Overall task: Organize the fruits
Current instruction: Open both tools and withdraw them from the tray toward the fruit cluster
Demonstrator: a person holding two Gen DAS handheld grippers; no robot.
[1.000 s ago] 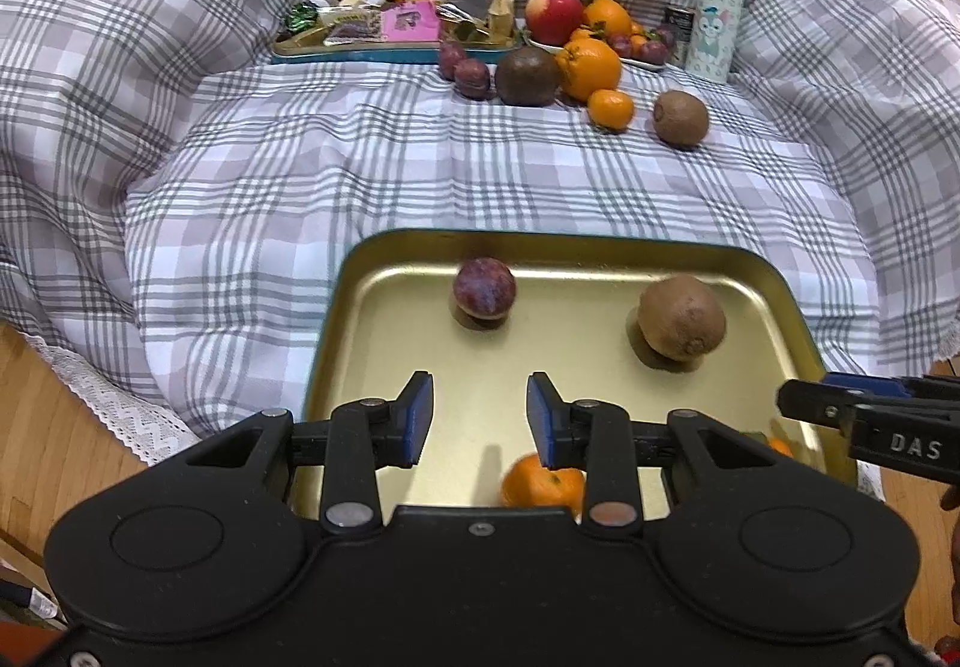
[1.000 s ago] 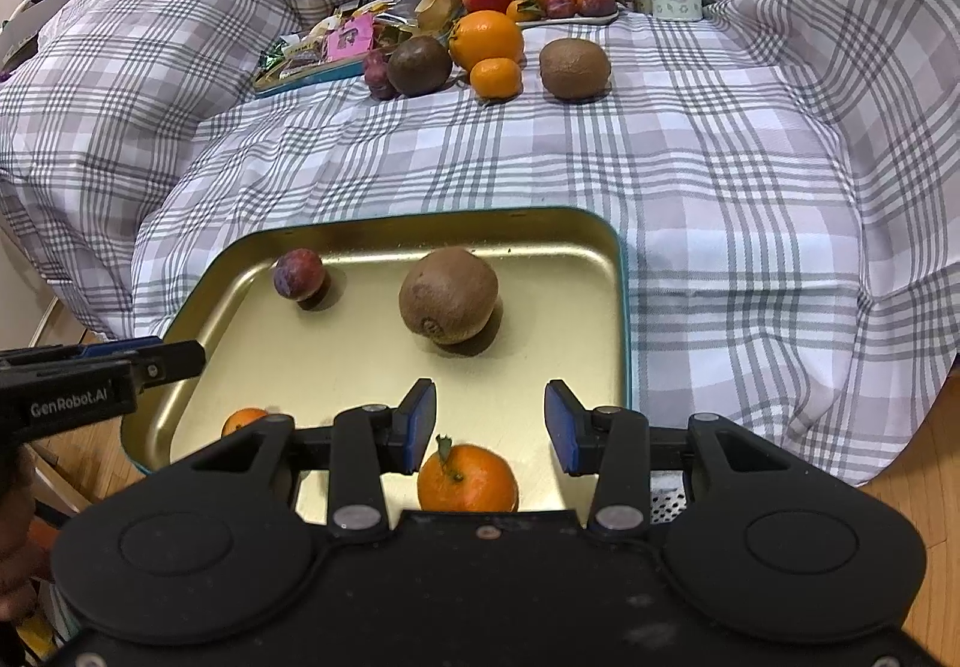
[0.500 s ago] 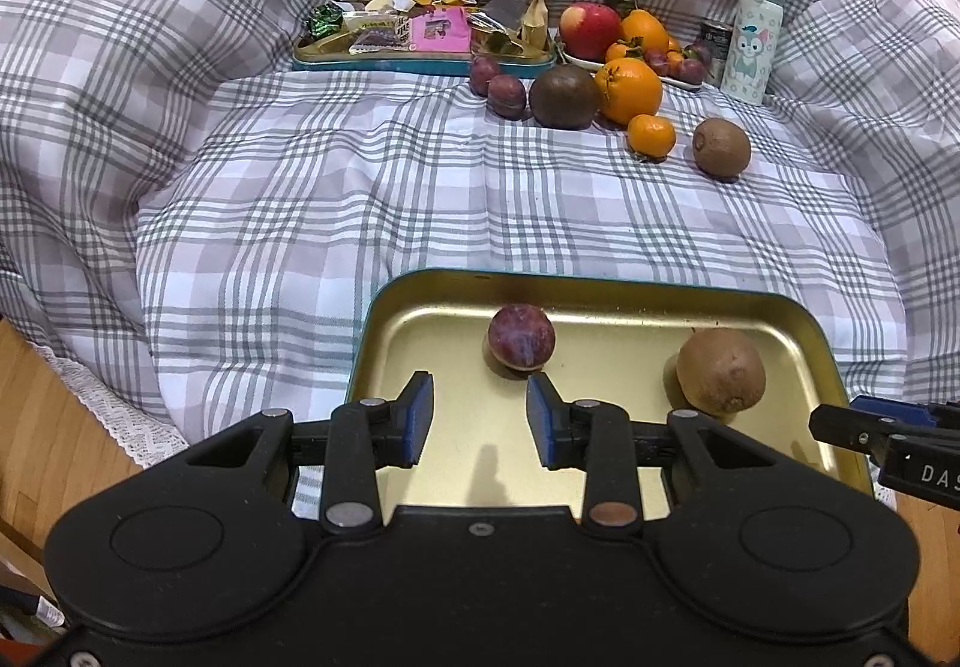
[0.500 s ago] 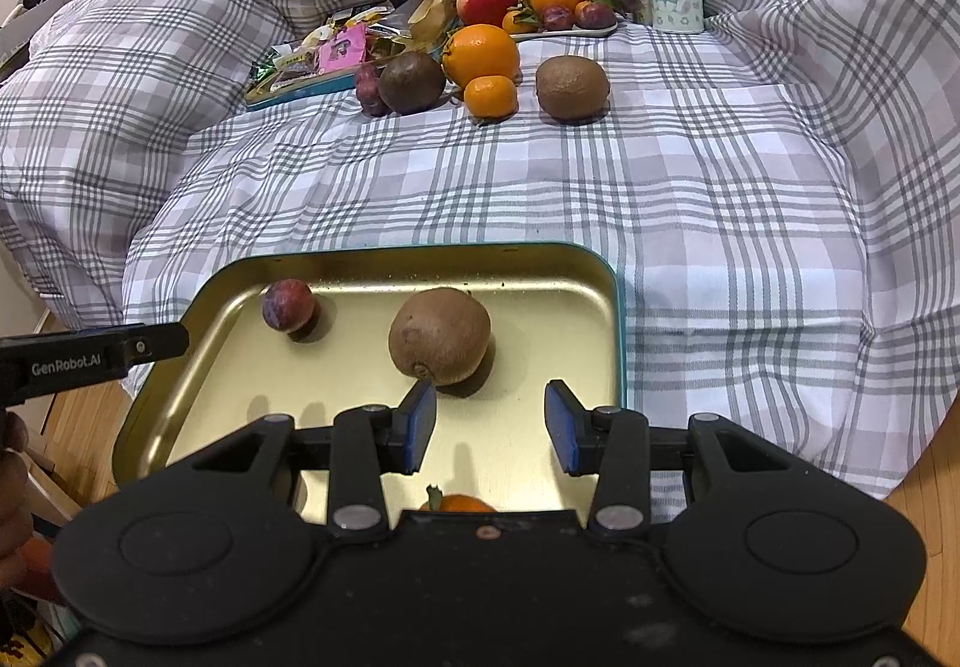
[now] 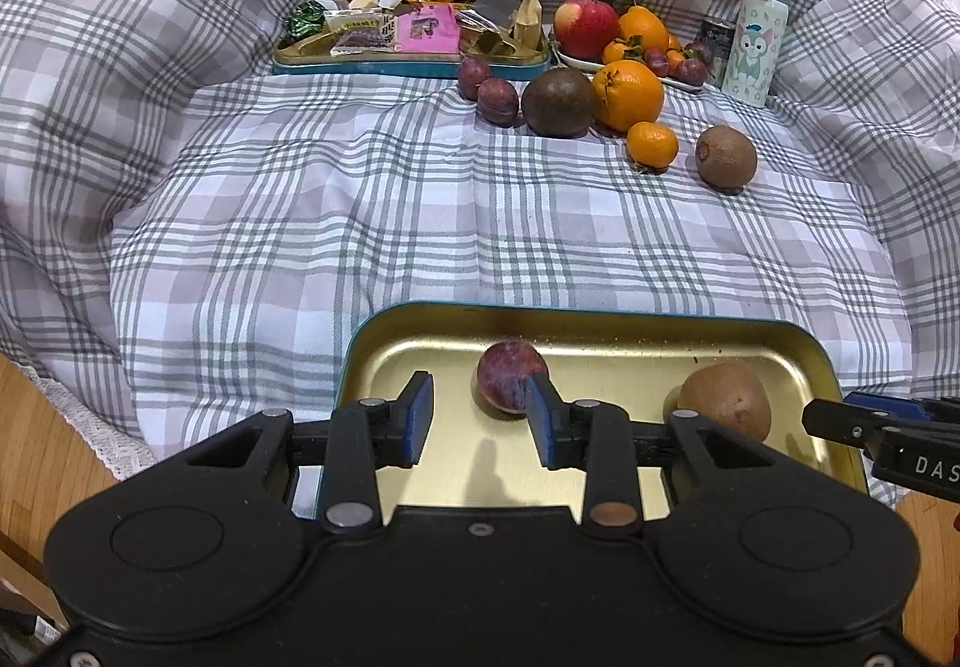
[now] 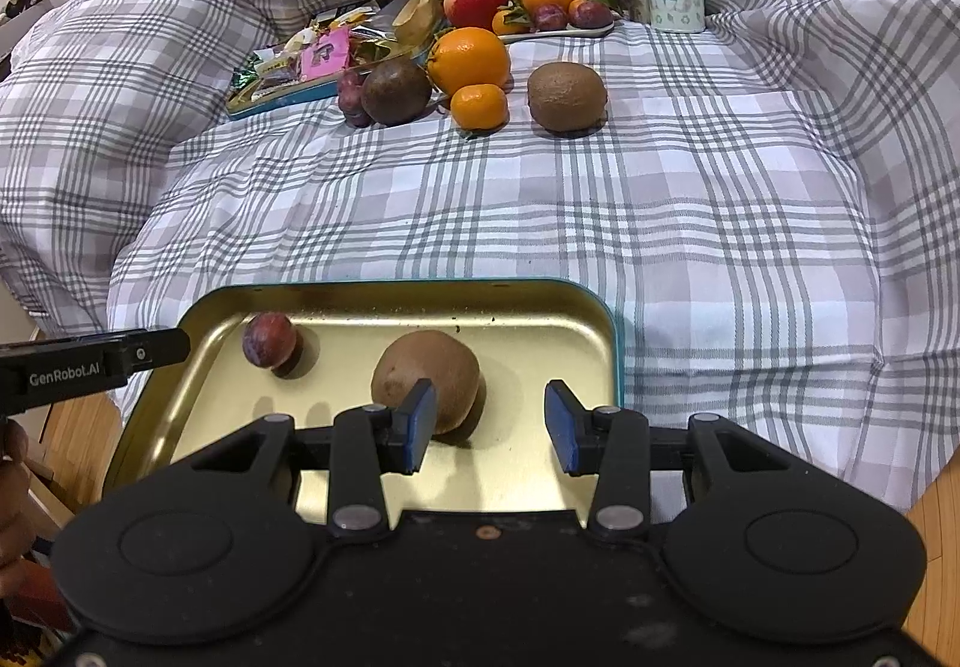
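On the gold tray nearest you, a plum and a kiwi are already sitting; more fruit is waiting far back on the checked blanket. You are judging the next pick: reach for the loose kiwi squarely, closing gently. Your left gripper and right gripper are both standing apart, holding nothing.

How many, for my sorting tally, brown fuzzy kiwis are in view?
2: one brown fuzzy kiwi in the gold metal tray, a second kiwi on the checked cloth. Others may be hidden.
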